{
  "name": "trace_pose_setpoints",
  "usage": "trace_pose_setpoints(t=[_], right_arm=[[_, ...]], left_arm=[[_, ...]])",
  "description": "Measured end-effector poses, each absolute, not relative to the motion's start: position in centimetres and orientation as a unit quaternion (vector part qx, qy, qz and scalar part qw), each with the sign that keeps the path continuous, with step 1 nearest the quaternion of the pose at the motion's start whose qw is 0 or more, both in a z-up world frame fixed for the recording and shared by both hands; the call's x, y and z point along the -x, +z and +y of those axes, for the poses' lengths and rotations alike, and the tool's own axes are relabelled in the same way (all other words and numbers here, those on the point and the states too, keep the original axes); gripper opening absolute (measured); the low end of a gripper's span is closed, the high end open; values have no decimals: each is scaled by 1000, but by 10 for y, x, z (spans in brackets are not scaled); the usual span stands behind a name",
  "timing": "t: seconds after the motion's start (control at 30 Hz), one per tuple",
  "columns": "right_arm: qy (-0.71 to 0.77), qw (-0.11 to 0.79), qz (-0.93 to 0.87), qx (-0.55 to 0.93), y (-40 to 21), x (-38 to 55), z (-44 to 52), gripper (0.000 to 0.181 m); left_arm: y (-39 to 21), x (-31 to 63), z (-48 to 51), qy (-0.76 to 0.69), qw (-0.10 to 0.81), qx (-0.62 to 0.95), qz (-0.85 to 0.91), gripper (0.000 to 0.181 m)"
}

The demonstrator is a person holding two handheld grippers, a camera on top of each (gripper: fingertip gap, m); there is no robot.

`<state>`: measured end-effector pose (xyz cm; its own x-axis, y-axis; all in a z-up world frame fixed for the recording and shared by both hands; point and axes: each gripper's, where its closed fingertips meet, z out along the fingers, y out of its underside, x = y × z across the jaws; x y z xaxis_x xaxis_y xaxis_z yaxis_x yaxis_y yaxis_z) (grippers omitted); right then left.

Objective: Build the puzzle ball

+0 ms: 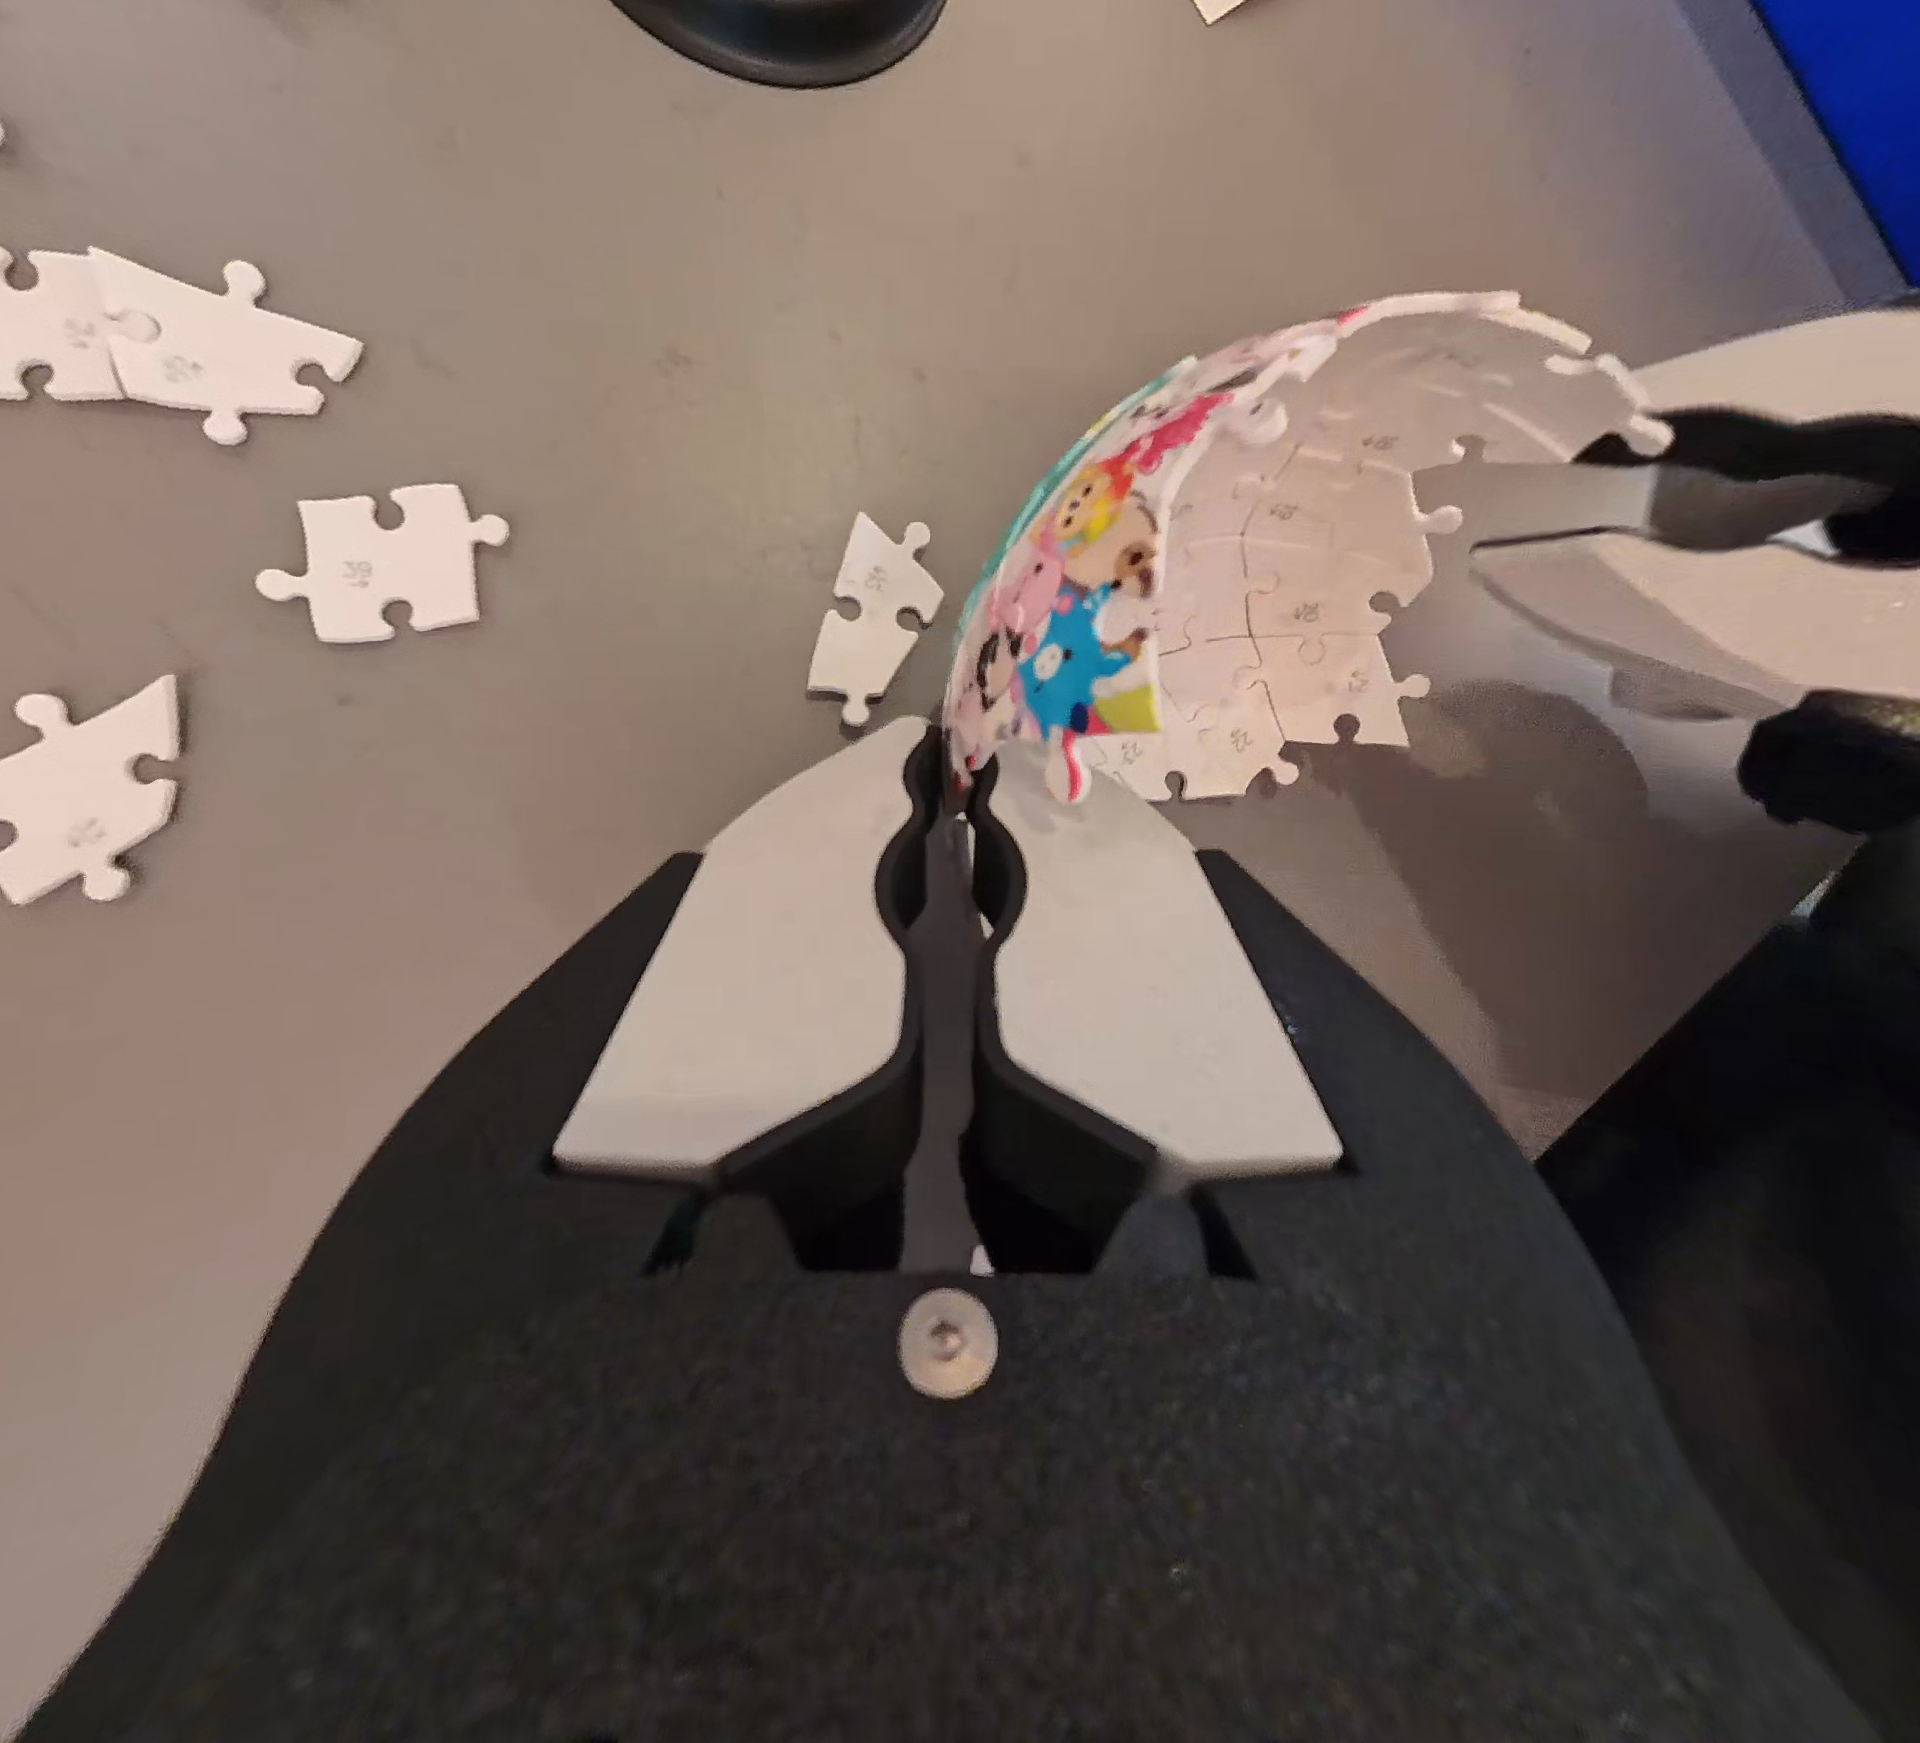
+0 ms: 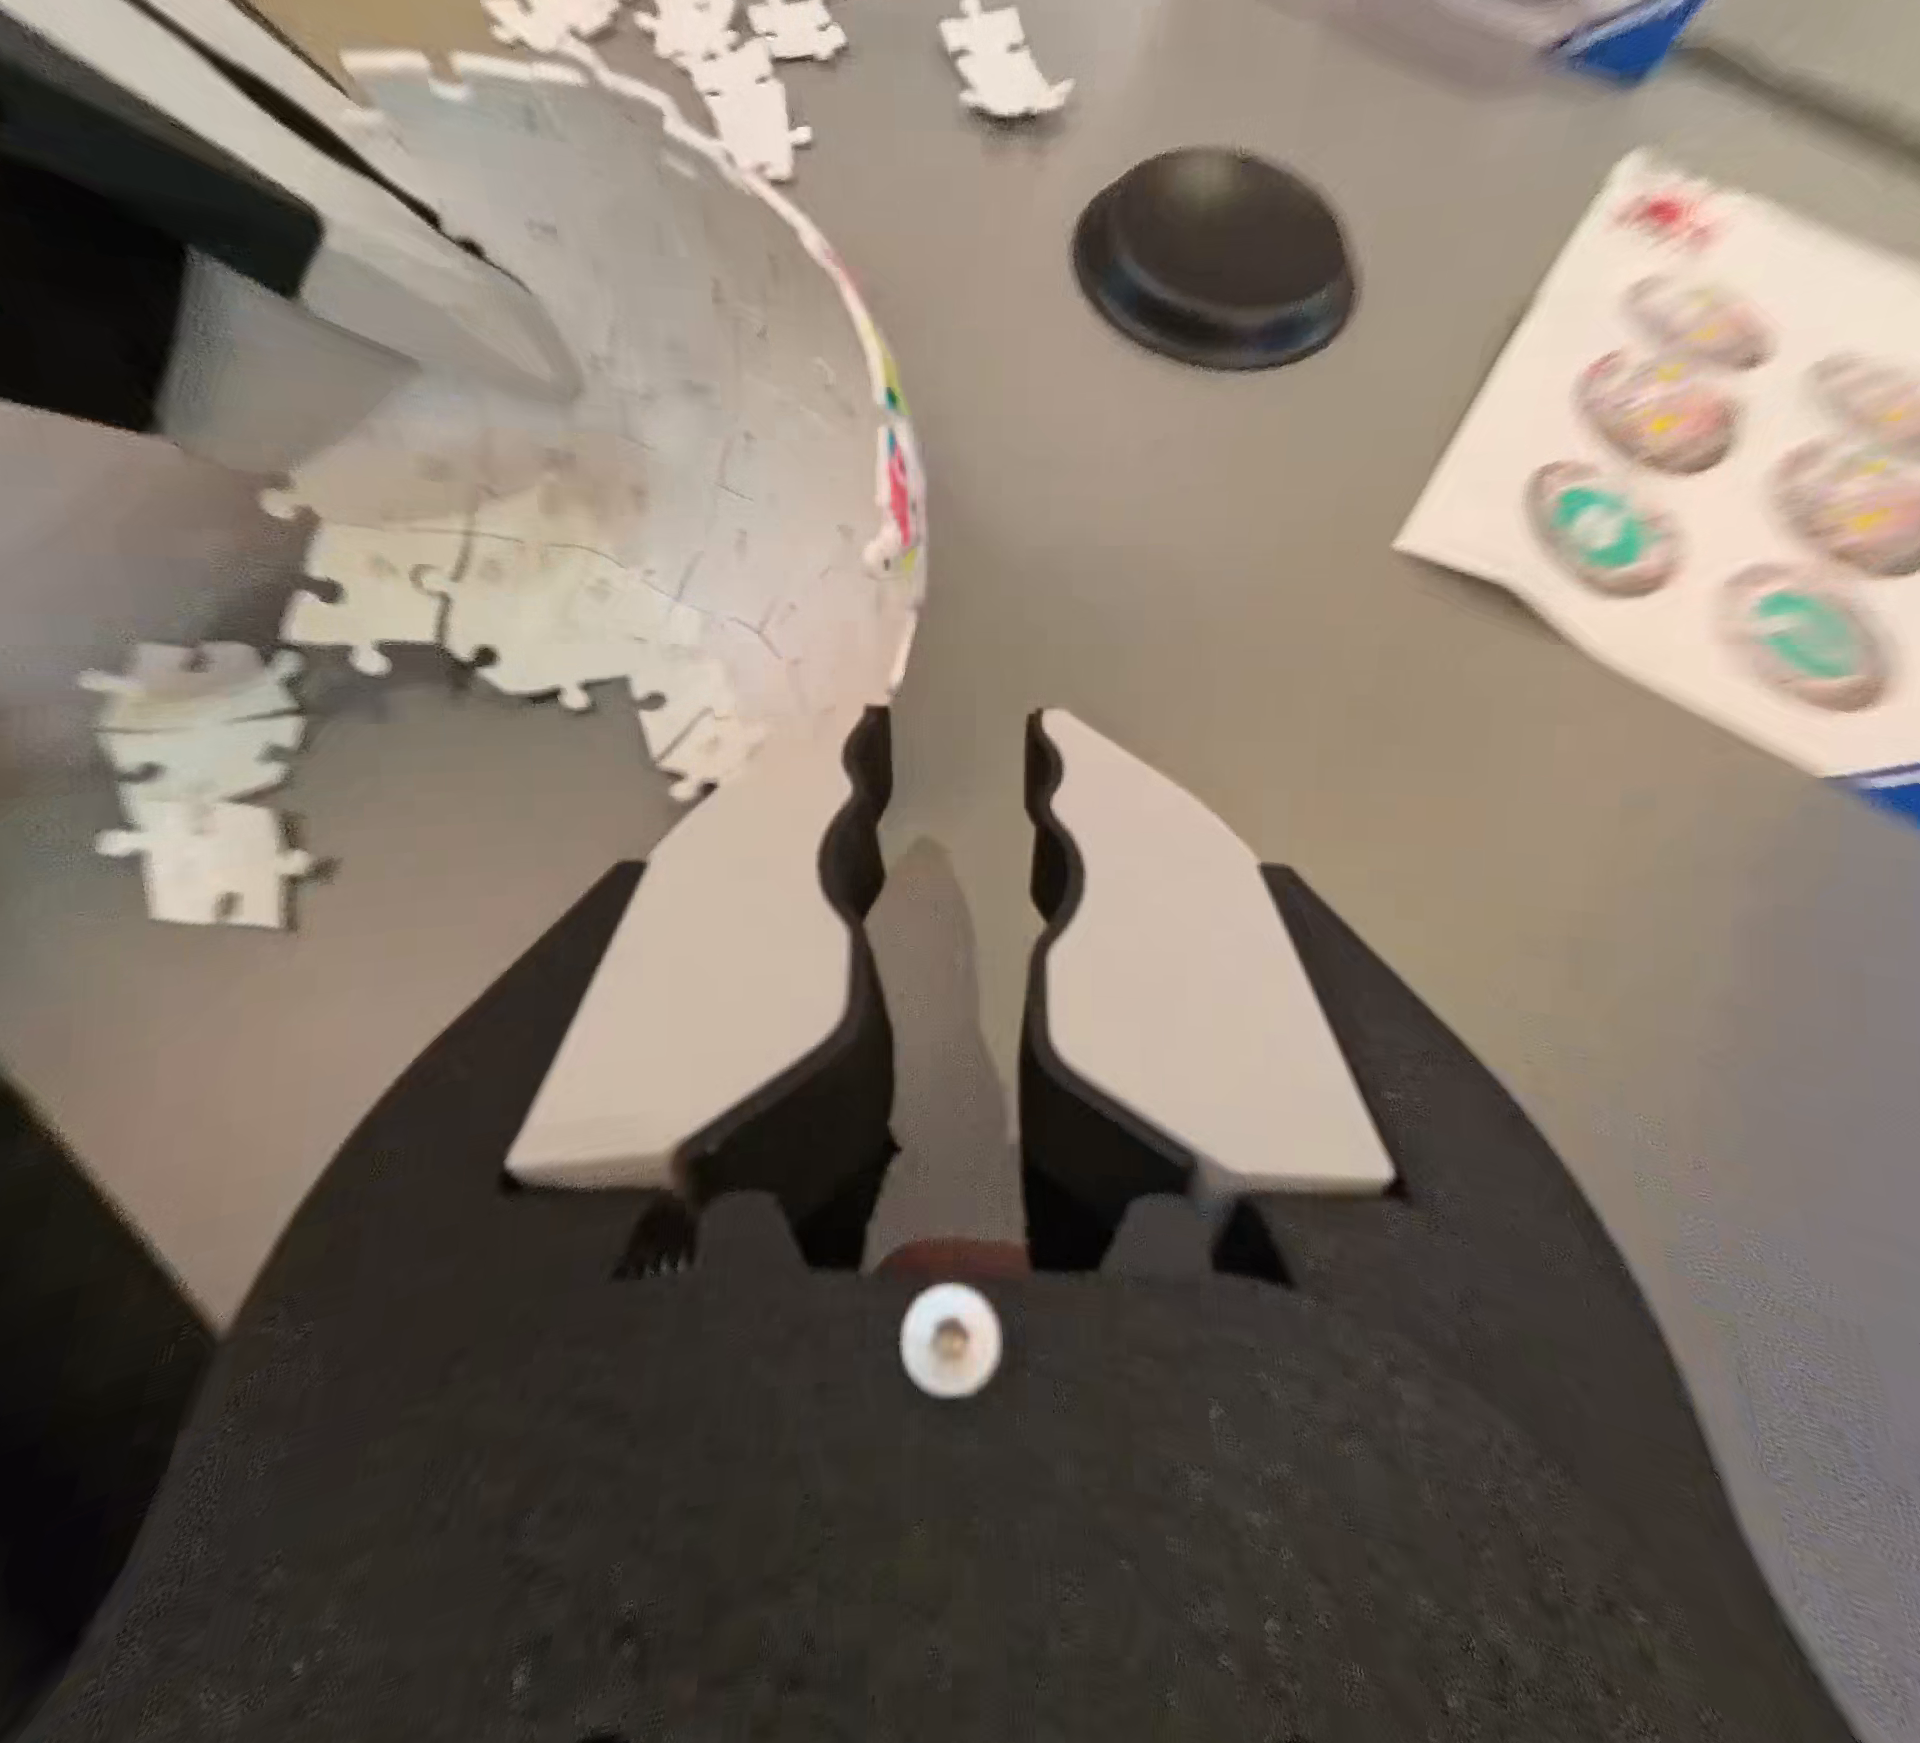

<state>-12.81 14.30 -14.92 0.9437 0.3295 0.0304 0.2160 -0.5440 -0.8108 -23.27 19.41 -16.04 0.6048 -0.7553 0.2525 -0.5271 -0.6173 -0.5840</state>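
— What did we note about the left gripper (image 1: 951,774)?

— We saw a matte black, grainy body with a silver screw (image 1: 948,1342) at its centre; ahead of that screw ran two pale grey fingers (image 1: 790,955) lined with wavy black pads.

— And the right gripper (image 2: 958,737)?

— We found the same build: black shell, pale fingers (image 2: 717,966), and a screw (image 2: 950,1344) in a white washer.

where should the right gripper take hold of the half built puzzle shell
Probably on the bare rim nearest the open right gripper, away from the left gripper, which pinches another edge. The shell is a thin curved wall, so come at it edge-on, with one finger inside the white hollow and one on the printed outside.
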Motion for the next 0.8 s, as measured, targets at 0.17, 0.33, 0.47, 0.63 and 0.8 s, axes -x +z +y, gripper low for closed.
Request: trace_pose_setpoints(t=[0.17,0.33,0.47,0.63,0.8], right_arm=[[161,408,-137,888,-161,150,144,21],[129,377,-109,911,-174,144,149,15],[145,380,-101,908,-174,143,150,15],[145,402,-105,898,-165,135,149,25],[104,429,-134,887,-161,119,135,51]], left_arm=[[-162,229,191,-254,232,868,359,2],[-164,229,187,-274,220,873,339,2],[-167,230,187,-296,213,874,321,2],[-169,230,187,-330,202,876,288,2],[-170,224,180,-368,185,868,278,4]])
